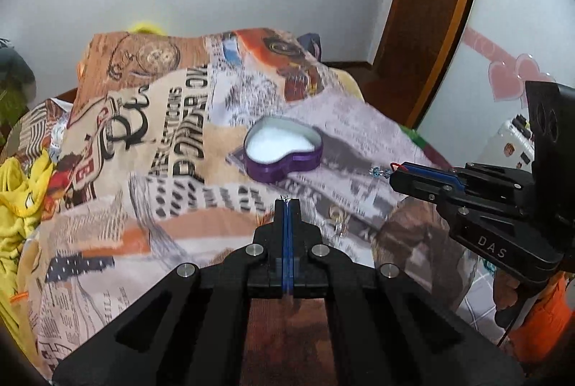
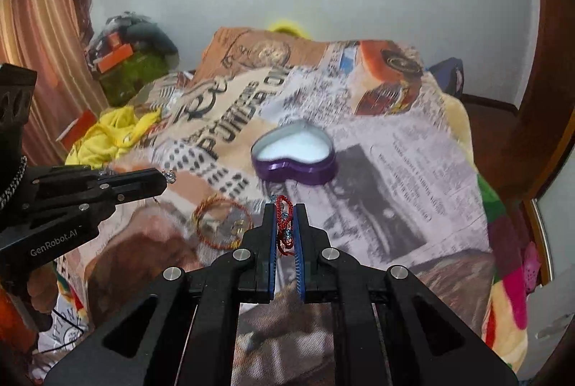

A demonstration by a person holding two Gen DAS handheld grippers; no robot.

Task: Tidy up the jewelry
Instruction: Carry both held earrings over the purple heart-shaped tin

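Heart-shaped purple box (image 2: 294, 158), lid off, white lining exposed, resting on the newspaper-print blanket (image 2: 413, 177) near the middle of the bed — the evident destination for the jewelry. Just ahead of the box, the right gripper (image 2: 285, 224) is closed on a red cord bracelet with small blue beads (image 2: 284, 221); the cord is bunched between the blue pads, and in the left wrist view a bead or two and a loop of cord protrude from the tip (image 1: 381, 172). The left gripper (image 1: 286, 203) is fully closed on a small sparkling piece (image 2: 169, 175), seemingly a clear-stone stud or ring, of which only a glint shows at the fingertips; what it is exactly cannot be told. Both grippers are clear of the blanket and point downward toward the box. A second bracelet of red-and-gold twisted cord (image 2: 221, 222) lies on the blanket between the two grippers, not yet collected.

Step in hand, as judged: carrying both pieces to the box. To do it well, bring each tip over the white lining before releasing, one gripper at a time, so the two do not crowd the opening. Release low — the small stone could bounce out, and the loose cord may cling to a pad.
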